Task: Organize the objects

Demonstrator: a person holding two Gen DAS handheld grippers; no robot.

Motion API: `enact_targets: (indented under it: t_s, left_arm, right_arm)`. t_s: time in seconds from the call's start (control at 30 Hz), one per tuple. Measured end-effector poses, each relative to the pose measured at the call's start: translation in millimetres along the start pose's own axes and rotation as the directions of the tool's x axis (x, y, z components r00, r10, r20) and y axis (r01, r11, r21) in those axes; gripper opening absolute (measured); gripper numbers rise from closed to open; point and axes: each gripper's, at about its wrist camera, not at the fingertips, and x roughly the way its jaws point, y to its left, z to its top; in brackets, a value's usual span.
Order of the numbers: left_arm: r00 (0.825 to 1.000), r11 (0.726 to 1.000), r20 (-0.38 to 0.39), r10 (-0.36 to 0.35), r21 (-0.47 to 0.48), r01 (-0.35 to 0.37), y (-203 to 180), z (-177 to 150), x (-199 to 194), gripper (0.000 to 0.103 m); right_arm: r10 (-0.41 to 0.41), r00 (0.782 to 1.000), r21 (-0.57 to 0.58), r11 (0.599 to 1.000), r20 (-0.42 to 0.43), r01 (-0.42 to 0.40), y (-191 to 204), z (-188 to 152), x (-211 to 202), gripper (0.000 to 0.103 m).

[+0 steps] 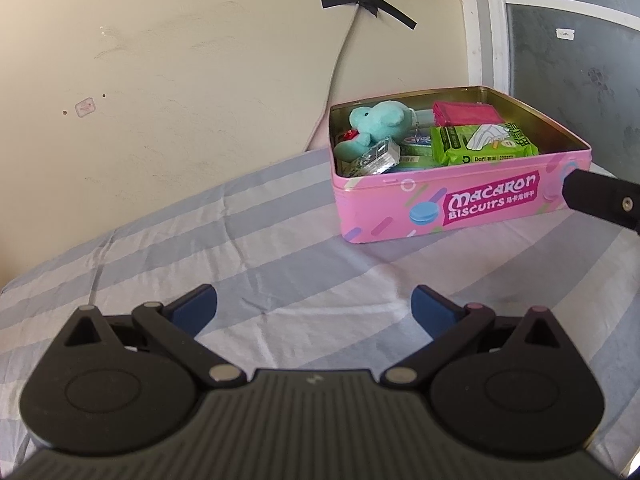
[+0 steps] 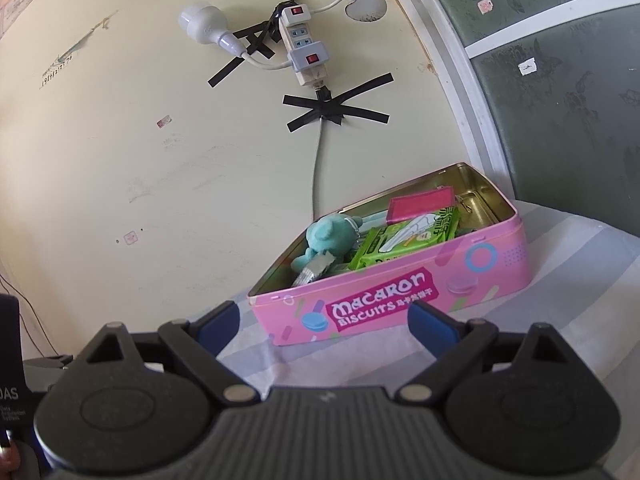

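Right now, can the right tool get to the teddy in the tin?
Probably yes. The right tool is open and empty, the tin has no lid, and the teddy lies on top.

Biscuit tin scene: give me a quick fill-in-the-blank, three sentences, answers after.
1. The teal plush toy lies inside the ____ tin.
2. The jaws of the left gripper and the right gripper are both ____.
3. The packet beside the plush is ____ in colour.

Answers: pink; open; green
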Motion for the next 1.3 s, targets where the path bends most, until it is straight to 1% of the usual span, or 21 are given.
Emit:
enact_targets:
  t_s: [0.3,0.47,0.77,1.03,1.13,1.3]
  left_arm:
    - [1.0,1.0,-0.005,0.004,0.004,-0.003,-3,1,1,0.103]
    - [1.0,1.0,-0.008,0.013,0.006,-0.013,-3,0,3,0.103]
    - [1.0,1.0,-0.014,0.015,-0.006,-0.015,1,1,4,0.103]
    - [1.0,1.0,-0.023,-0.006,-0.029,0.005,5,1,4,0.103]
    - [1.0,0.999,-0.01,-0.026,-0.041,0.026,8,0,2,0.103]
    - [0.999,0.998,-0.002,-0.04,-0.049,0.04,12,1,2,0.103]
  right_arm:
    - [-0.003,1.0,0.007,1.0,-0.002,0.003,-2,0,1,0.095]
    - [-0.004,1.0,0.008,1.0,-0.003,0.004,-1,0,1,0.097]
    - [-0.003,1.0,0.006,1.0,-0.005,0.003,0,-1,2,0.097]
    - [-0.002,1.0,0.003,1.0,-0.007,0.002,1,-2,3,0.097]
    - [0.0,1.0,-0.001,1.0,-0.007,0.0,2,-2,3,0.097]
    - [0.0,1.0,-0.014,1.0,-0.011,0.0,6,-2,5,0.097]
